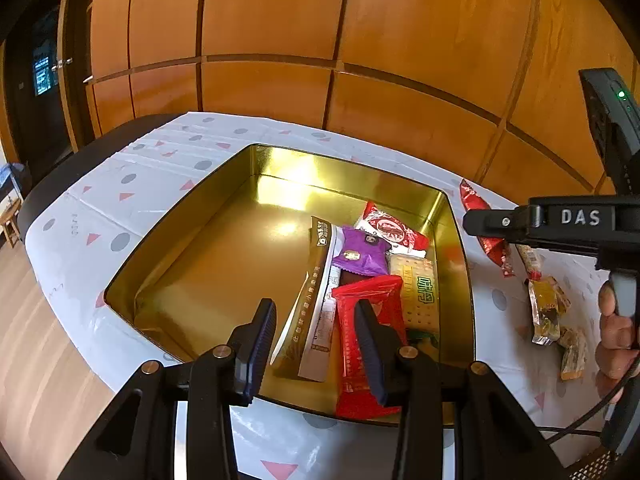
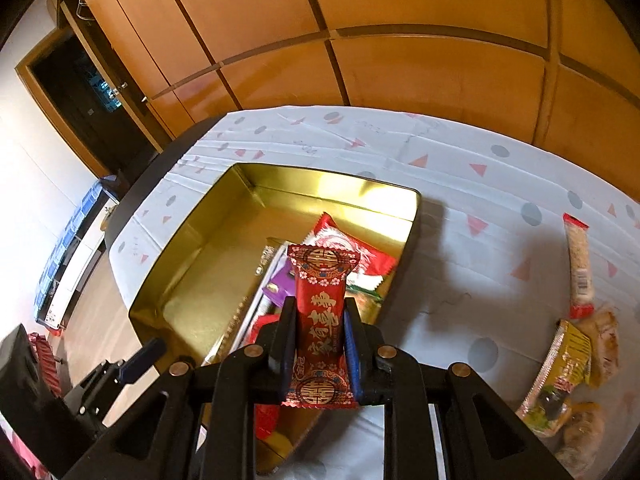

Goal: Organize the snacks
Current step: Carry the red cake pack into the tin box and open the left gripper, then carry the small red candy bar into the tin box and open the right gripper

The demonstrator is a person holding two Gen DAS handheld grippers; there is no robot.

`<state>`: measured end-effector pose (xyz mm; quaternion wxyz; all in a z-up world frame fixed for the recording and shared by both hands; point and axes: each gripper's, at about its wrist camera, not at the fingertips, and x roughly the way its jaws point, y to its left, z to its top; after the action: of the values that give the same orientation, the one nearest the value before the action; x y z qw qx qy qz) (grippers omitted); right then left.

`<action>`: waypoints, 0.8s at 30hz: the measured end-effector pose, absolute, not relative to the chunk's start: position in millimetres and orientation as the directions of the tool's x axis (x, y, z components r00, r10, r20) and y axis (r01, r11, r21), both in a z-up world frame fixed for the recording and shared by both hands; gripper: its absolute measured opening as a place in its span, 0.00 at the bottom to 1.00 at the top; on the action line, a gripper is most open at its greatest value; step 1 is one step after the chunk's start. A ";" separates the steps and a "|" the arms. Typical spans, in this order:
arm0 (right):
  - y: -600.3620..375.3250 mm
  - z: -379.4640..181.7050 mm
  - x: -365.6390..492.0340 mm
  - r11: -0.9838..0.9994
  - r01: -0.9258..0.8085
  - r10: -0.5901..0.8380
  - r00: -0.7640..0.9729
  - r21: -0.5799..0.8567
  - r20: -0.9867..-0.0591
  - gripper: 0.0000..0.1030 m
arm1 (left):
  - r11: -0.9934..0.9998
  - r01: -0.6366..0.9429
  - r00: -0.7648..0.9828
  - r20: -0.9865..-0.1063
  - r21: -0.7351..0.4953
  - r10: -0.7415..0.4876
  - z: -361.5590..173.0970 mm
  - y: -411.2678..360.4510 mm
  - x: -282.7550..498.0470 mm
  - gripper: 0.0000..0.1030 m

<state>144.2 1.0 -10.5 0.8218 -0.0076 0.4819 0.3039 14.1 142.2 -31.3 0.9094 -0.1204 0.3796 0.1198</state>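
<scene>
A gold tin (image 1: 224,216) (image 2: 192,248) sits on the white patterned tablecloth and holds several snack packets on its right side. My right gripper (image 2: 318,316) is shut on a red packet with gold characters (image 2: 320,312), held above the tin's right part. That packet also shows in the left wrist view (image 1: 486,222), to the right of the tin. My left gripper (image 1: 316,316) is open and empty, low over the tin's near edge, next to a red packet (image 1: 360,344) lying in the tin.
Loose snacks lie on the cloth right of the tin: a long red-ended bar (image 2: 579,266), a yellow packet (image 2: 560,376) and brown pastries (image 2: 606,340). A wooden panel wall (image 1: 320,40) stands behind the table. The table's left edge (image 1: 60,184) drops to the floor.
</scene>
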 end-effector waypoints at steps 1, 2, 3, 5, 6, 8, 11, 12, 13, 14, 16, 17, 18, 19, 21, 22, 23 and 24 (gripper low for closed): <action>3.3 -12.3 145.1 0.817 -0.509 0.486 0.352 0.273 -0.800 0.21 | 0.941 -0.312 0.683 -0.719 -0.128 0.128 -31.7 143.1 13.9 0.40; 5.4 -14.2 147.4 0.817 -0.509 0.483 0.349 0.271 -0.803 0.21 | 0.940 -0.315 0.682 -0.720 -0.129 0.130 -32.1 143.9 13.6 0.40; 7.0 -16.1 149.1 0.819 -0.508 0.479 0.348 0.268 -0.806 0.21 | 0.939 -0.318 0.682 -0.720 -0.132 0.130 -32.5 144.9 13.3 0.40; 10.5 -18.9 155.1 0.832 -0.495 0.461 0.366 0.250 -0.808 0.21 | 0.936 -0.325 0.680 -0.722 -0.137 0.131 -33.5 147.4 13.1 0.40; 11.3 -19.5 157.8 0.836 -0.491 0.455 0.371 0.245 -0.810 0.21 | 0.935 -0.327 0.677 -0.724 -0.136 0.131 -34.2 148.1 13.5 0.40; 16.1 -26.5 167.7 0.844 -0.480 0.441 0.369 0.238 -0.818 0.22 | 0.934 -0.330 0.674 -0.727 -0.136 0.132 -35.5 149.4 13.4 0.40; 19.7 -37.6 180.1 0.866 -0.455 0.402 0.389 0.207 -0.829 0.25 | 0.934 -0.331 0.671 -0.730 -0.134 0.133 -37.0 150.6 12.5 0.39; 19.5 -42.0 183.8 0.866 -0.450 0.407 0.379 0.219 -0.831 0.25 | 0.933 -0.333 0.669 -0.731 -0.135 0.133 -37.6 151.5 12.6 0.40; 19.0 -44.5 185.8 0.865 -0.446 0.411 0.367 0.230 -0.835 0.25 | 0.932 -0.336 0.667 -0.732 -0.135 0.134 -38.3 152.3 12.6 0.39; 18.2 -46.1 186.4 0.867 -0.442 0.409 0.365 0.231 -0.836 0.25 | 0.931 -0.339 0.666 -0.733 -0.133 0.137 -38.7 152.7 12.5 0.40; 17.0 -46.0 182.8 0.866 -0.453 0.404 0.380 0.213 -0.832 0.25 | 0.930 -0.343 0.664 -0.735 -0.135 0.138 -39.7 153.4 13.4 0.40; 16.5 -46.3 181.1 0.861 -0.459 0.409 0.374 0.217 -0.833 0.25 | 0.929 -0.343 0.664 -0.735 -0.137 0.137 -40.2 153.6 13.4 0.40; 16.6 -46.7 179.1 0.858 -0.467 0.411 0.371 0.216 -0.833 0.25 | 0.930 -0.343 0.664 -0.735 -0.136 0.137 -40.4 153.2 13.6 0.40; 17.8 -46.3 175.7 0.852 -0.483 0.410 0.375 0.202 -0.832 0.25 | 0.930 -0.341 0.663 -0.736 -0.136 0.135 -40.9 152.4 13.9 0.40; 22.7 -46.6 169.6 0.837 -0.516 0.410 0.373 0.181 -0.832 0.23 | 0.932 -0.336 0.662 -0.738 -0.135 0.132 -41.4 150.3 14.2 0.40; 24.6 -46.8 167.5 0.834 -0.523 0.409 0.372 0.176 -0.833 0.23 | 0.934 -0.332 0.663 -0.737 -0.132 0.131 -41.0 148.9 14.0 0.40; 25.5 -46.6 165.6 0.833 -0.526 0.408 0.375 0.172 -0.832 0.23 | 0.935 -0.329 0.663 -0.737 -0.128 0.132 -40.3 148.1 13.9 0.40; 25.9 -45.6 163.7 0.832 -0.529 0.409 0.380 0.168 -0.830 0.23 | 0.937 -0.327 0.664 -0.735 -0.125 0.133 -39.4 147.6 13.8 0.40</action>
<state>163.7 25.9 -45.6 0.8282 -0.0625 0.4797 0.2830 13.8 147.6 -39.4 0.9037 -0.1242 0.3894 0.1273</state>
